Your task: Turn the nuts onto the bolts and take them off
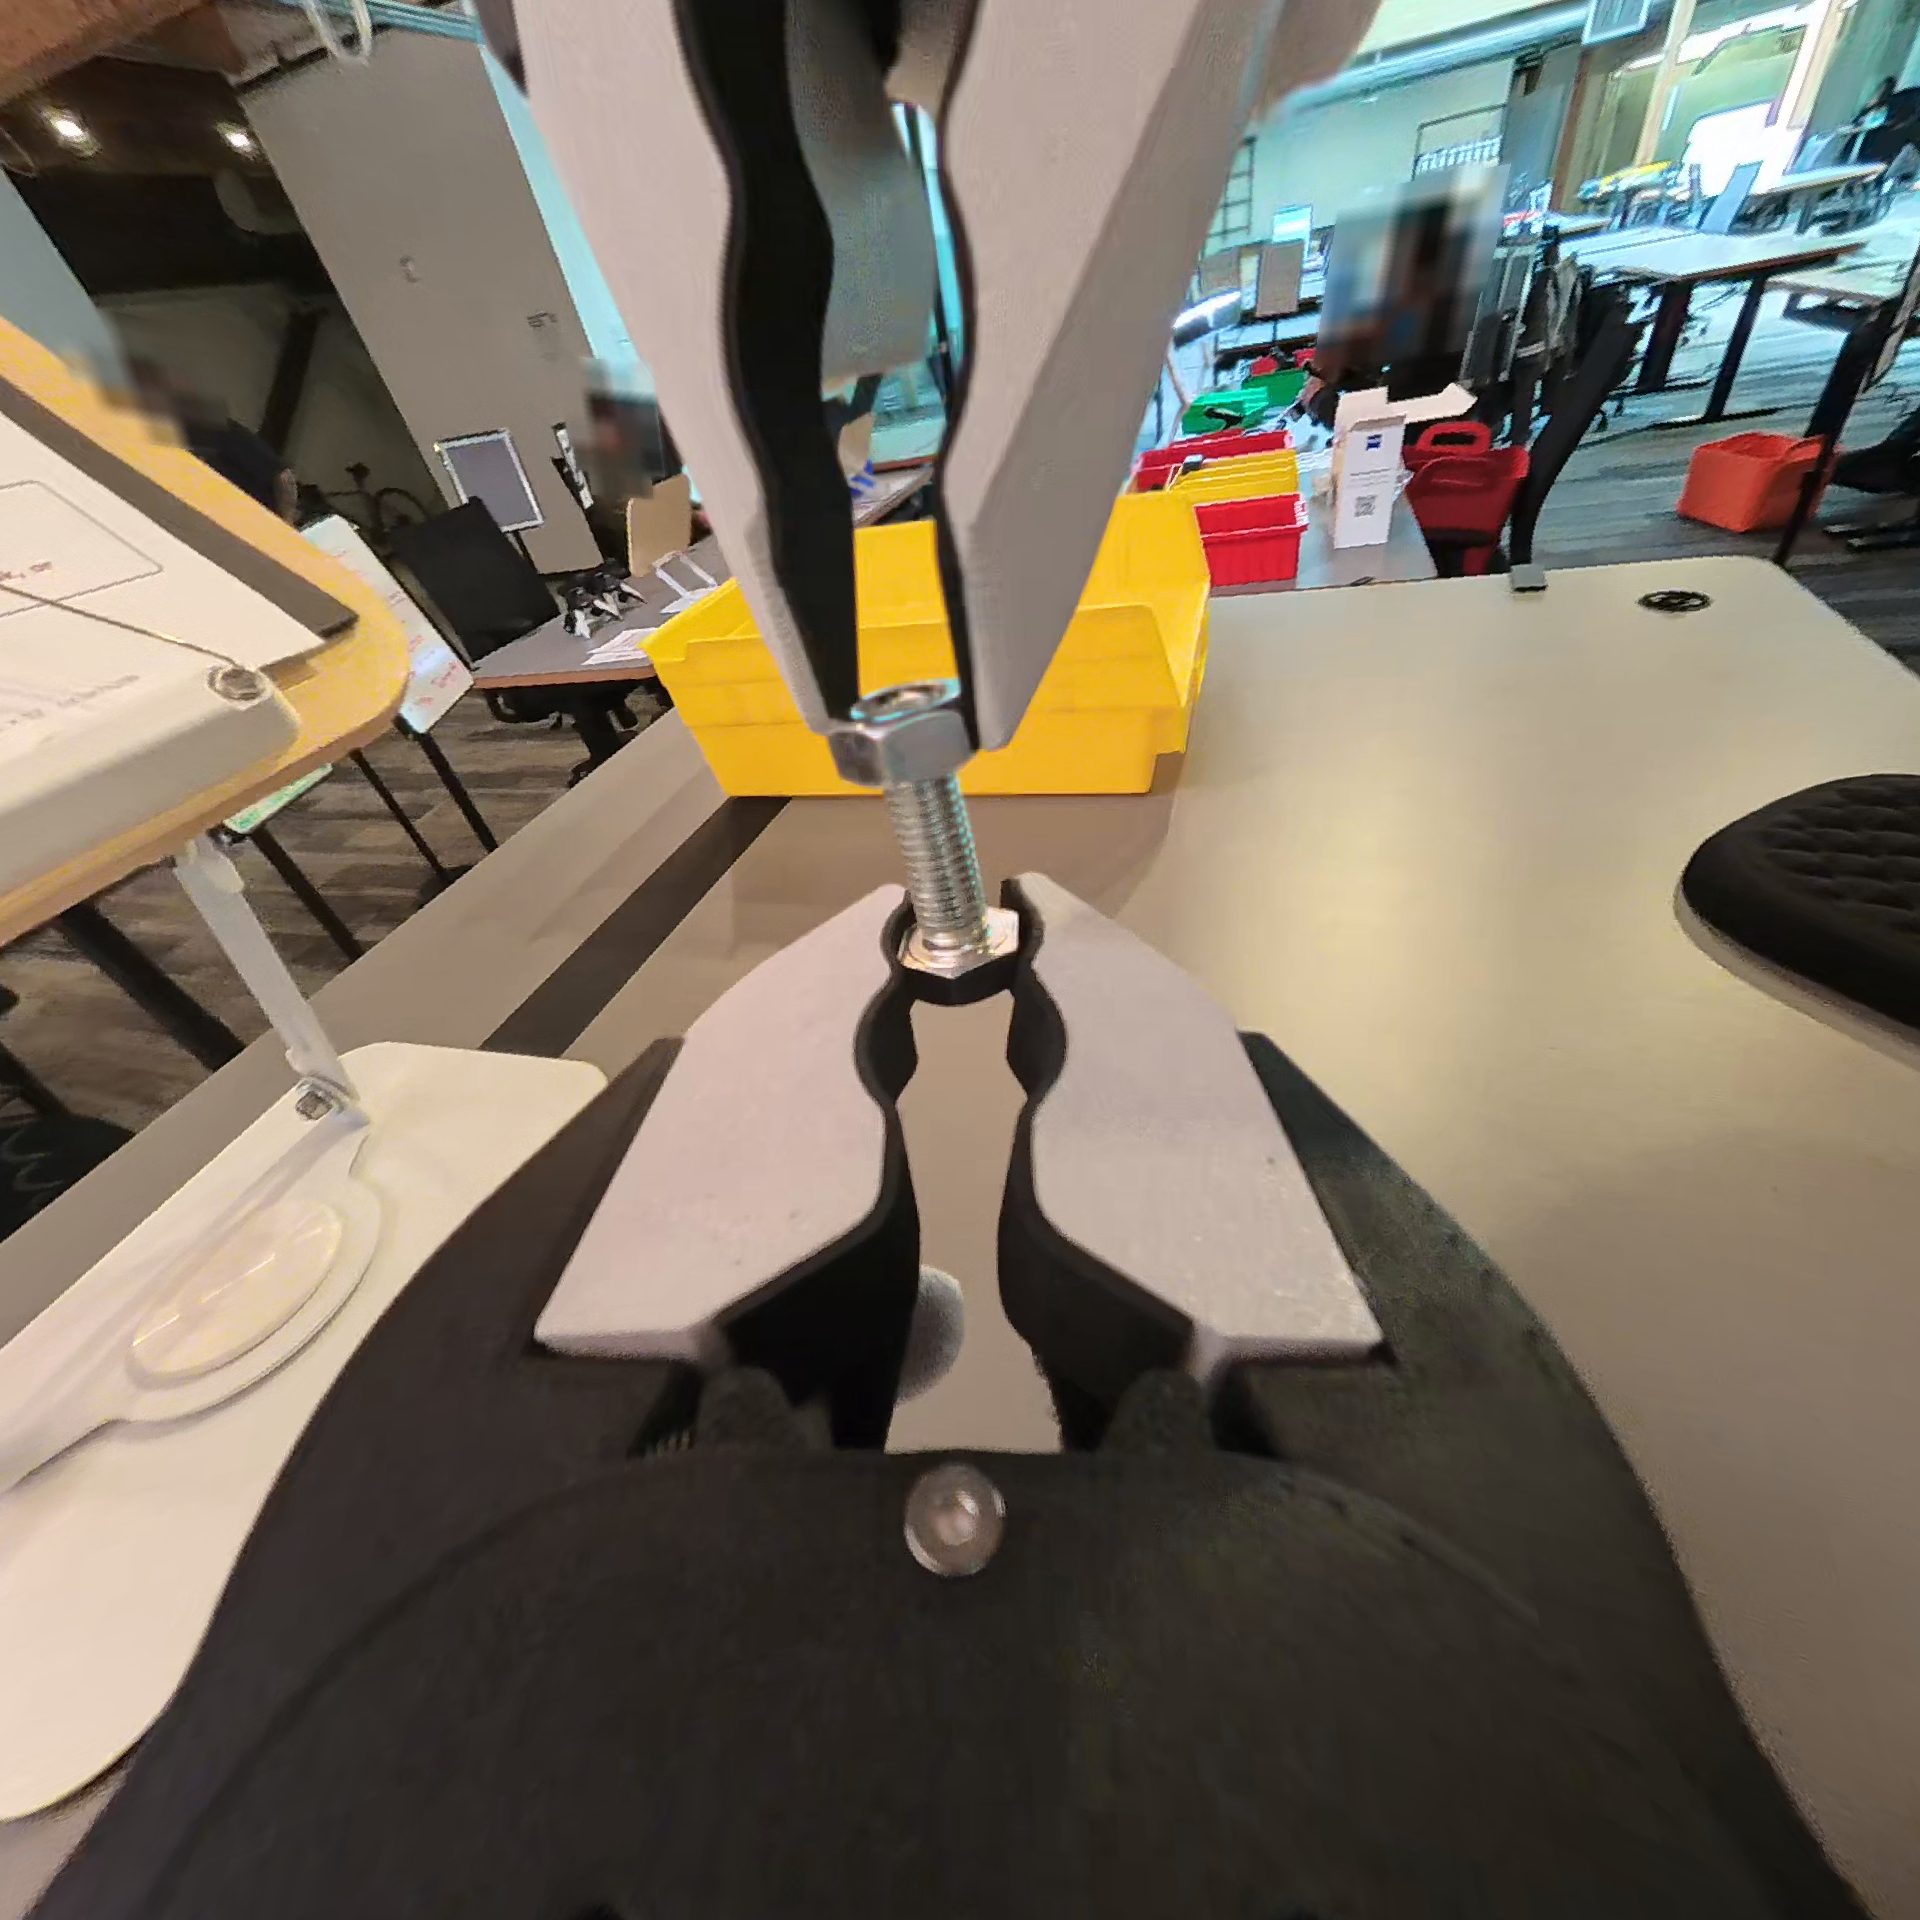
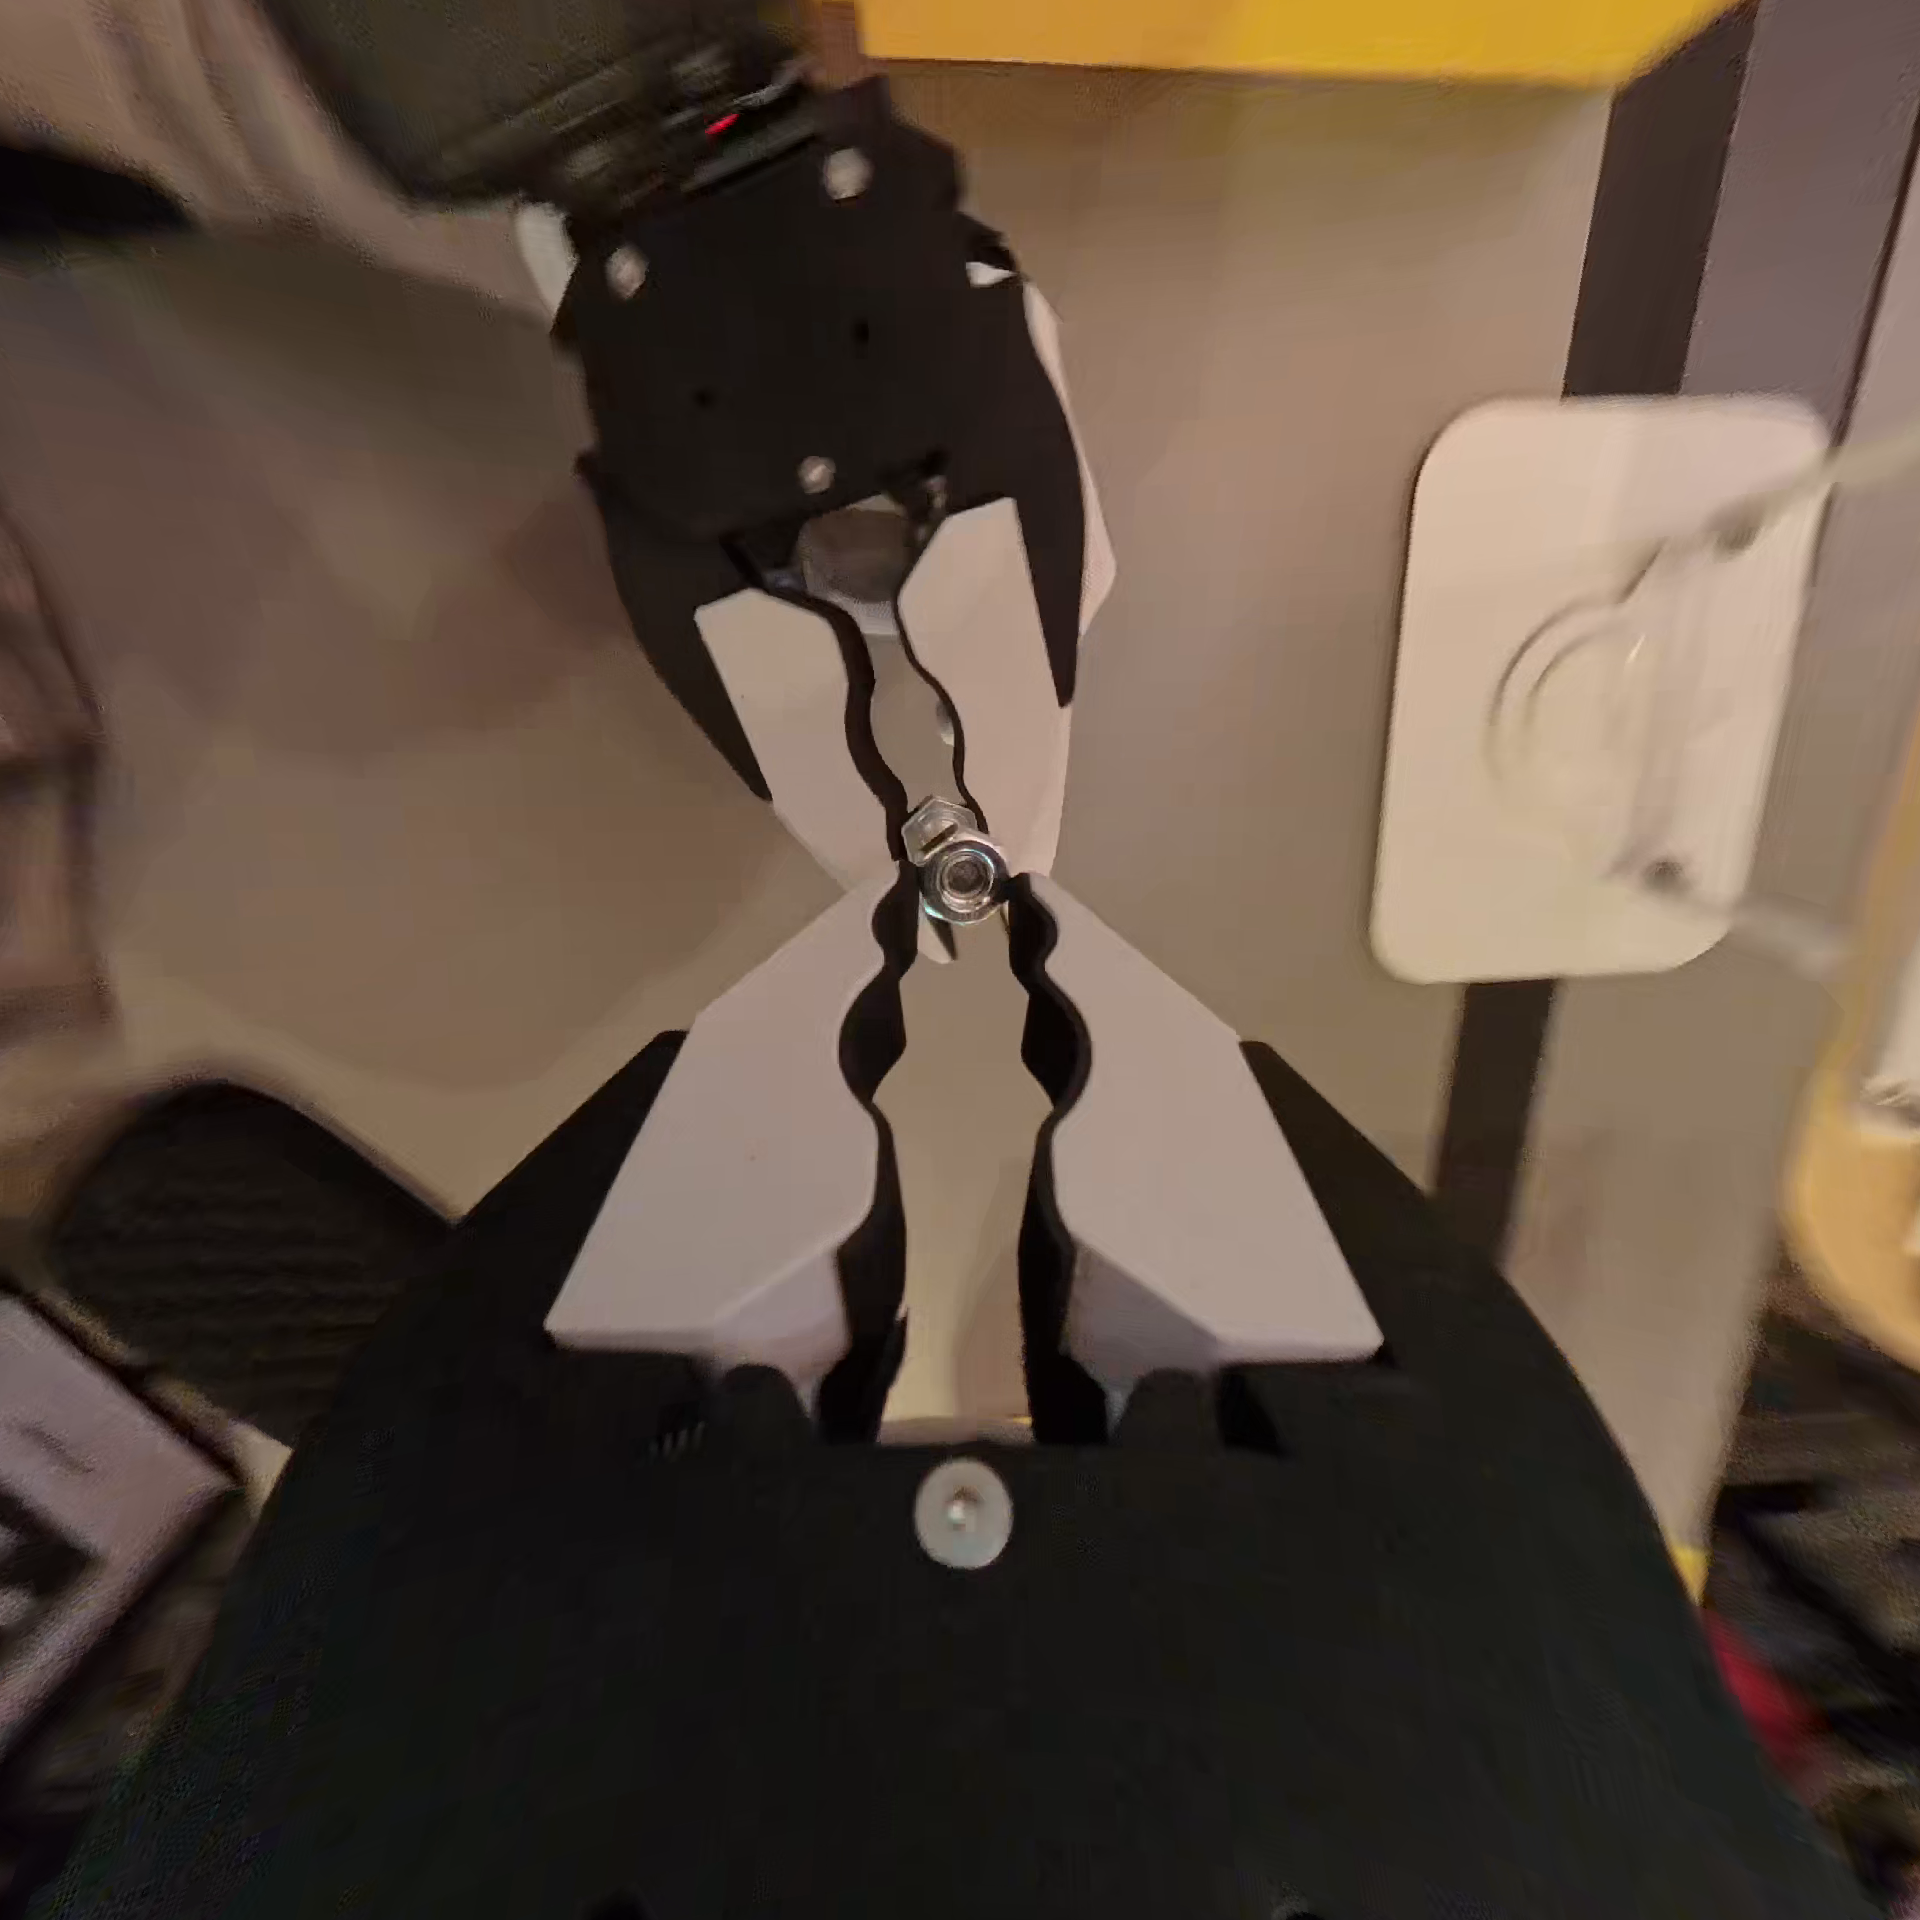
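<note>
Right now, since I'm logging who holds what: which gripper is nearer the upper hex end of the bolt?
Right. The right gripper is clamped on the upper hex end from above; the left gripper grips the lower hex end, at the thread's other end.

Beige tabletop (image 1: pixel 1455 831), yellow bin (image 1: pixel 1122 665) at far edge; open workshop behind.
</note>
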Demonstrator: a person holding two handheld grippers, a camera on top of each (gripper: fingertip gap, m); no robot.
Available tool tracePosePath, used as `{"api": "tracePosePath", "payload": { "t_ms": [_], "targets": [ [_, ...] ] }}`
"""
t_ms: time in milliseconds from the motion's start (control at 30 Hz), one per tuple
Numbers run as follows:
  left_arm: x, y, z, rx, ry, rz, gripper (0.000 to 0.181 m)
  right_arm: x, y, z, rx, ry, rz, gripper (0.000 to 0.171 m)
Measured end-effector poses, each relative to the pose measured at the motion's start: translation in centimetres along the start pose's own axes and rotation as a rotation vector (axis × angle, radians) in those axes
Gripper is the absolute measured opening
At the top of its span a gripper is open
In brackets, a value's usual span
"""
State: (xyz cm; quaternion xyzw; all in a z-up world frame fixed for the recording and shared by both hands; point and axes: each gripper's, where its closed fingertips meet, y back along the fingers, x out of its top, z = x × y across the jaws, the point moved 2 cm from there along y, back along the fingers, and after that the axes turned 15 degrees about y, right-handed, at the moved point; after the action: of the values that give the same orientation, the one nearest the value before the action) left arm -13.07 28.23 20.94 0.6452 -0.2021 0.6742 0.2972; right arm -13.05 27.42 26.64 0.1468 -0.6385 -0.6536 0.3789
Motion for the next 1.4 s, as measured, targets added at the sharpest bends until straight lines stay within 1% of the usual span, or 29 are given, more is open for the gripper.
{"api": "tracePosePath", "payload": {
  "t_ms": [33, 100, 133, 167, 200, 233, 300, 367, 467, 567, 767, 900, 1000, 1033, 1100, 1133, 1167, 1200, 1233, 1267, 1300, 1367, 1400],
  "targets": [
    [-0.2, -0.1, -0.1, 0.005, 0.001, -0.003, 0.014, -0.1, -0.1, 0.0, 0.014, -0.072, 0.013, 0.016],
    [-0.5, -0.3, 0.1, -0.005, 0.009, -0.014, 0.014, -0.4, -0.3, -0.2, 0.028, -0.095, 0.028, 0.016],
    [-0.6, -0.4, 0.3, -0.025, 0.02, -0.018, 0.014, -0.6, -0.2, -0.3, 0.018, -0.045, 0.03, 0.018],
    [-0.7, -0.4, 0.7, -0.063, 0.036, -0.026, 0.014, -0.8, -0.1, -0.2, -0.01, 0.04, 0.021, 0.031],
    [-0.6, -0.3, 1.2, -0.092, 0.038, -0.024, 0.014, -0.9, 0.2, -0.2, -0.045, 0.152, 0.012, 0.038],
    [-0.5, -0.3, 1.5, -0.114, 0.038, -0.021, 0.014, -0.8, 0.5, -0.7, -0.055, 0.268, 0.022, 0.04],
    [-0.4, -0.1, 2.5, -0.181, 0.051, -0.027, 0.014, -0.3, 1.1, -1.4, -0.082, 0.447, 0.029, 0.04],
    [-0.2, 0.0, 3.1, -0.217, 0.054, -0.023, 0.014, 0.5, 1.5, -2.7, -0.058, 0.559, 0.054, 0.037],
    [0.0, 0.3, 3.9, -0.283, 0.071, -0.019, 0.014, 0.9, 1.4, -3.8, -0.04, 0.674, 0.023, 0.033],
    [0.1, 0.6, 4.5, -0.326, 0.072, -0.022, 0.014, 0.9, 1.2, -4.4, -0.013, 0.742, -0.004, 0.023],
    [0.0, 0.5, 4.9, -0.334, 0.047, -0.033, 0.014, 1.0, 1.1, -4.3, 0.01, 0.758, -0.022, 0.013],
    [-0.1, 0.4, 4.6, -0.308, 0.033, -0.032, 0.014, 0.9, 1.1, -4.1, 0.018, 0.72, -0.03, 0.013],
    [0.0, 0.3, 3.7, -0.253, 0.032, -0.024, 0.014, 1.0, 0.9, -3.3, 0.012, 0.531, -0.042, 0.012],
    [0.1, 0.2, 3.1, -0.221, 0.036, -0.017, 0.014, 0.9, 0.8, -3.3, 0.037, 0.429, -0.042, 0.002],
    [-0.1, 0.2, 2.1, -0.156, 0.019, -0.023, 0.014, 1.1, 0.4, -2.4, 0.023, 0.151, -0.027, 0.002],
    [-0.1, 0.2, 1.9, -0.149, 0.016, -0.025, 0.014, 1.1, 0.3, -2.3, 0.035, 0.044, -0.004, 0.002],
    [-0.1, 0.3, 2.1, -0.164, 0.018, -0.027, 0.014, 1.0, 0.3, -2.4, 0.047, 0.027, 0.012, 0.002],
    [0.0, 0.2, 2.1, -0.162, 0.018, -0.024, 0.014, 0.8, 0.5, -2.2, 0.028, 0.051, 0.011, 0.005],
    [0.0, 0.2, 2.2, -0.162, 0.013, -0.029, 0.014, 0.9, 0.8, -2.3, 0.019, 0.097, 0.017, 0.014],
    [0.0, 0.3, 2.4, -0.172, 0.008, -0.032, 0.014, 1.1, 1.2, -2.4, 0.003, 0.175, 0.036, 0.025],
    [0.0, 0.3, 2.5, -0.176, 0.006, -0.034, 0.014, 1.3, 1.5, -2.2, -0.033, 0.263, 0.04, 0.027],
    [0.0, 0.3, 2.7, -0.185, 0.005, -0.034, 0.014, 0.7, 1.4, -2.4, -0.055, 0.4, -0.018, 0.043],
    [0.0, 0.4, 2.8, -0.194, 0.005, -0.035, 0.014, 0.6, 1.3, -2.5, -0.061, 0.466, -0.037, 0.043]
  ]
}}
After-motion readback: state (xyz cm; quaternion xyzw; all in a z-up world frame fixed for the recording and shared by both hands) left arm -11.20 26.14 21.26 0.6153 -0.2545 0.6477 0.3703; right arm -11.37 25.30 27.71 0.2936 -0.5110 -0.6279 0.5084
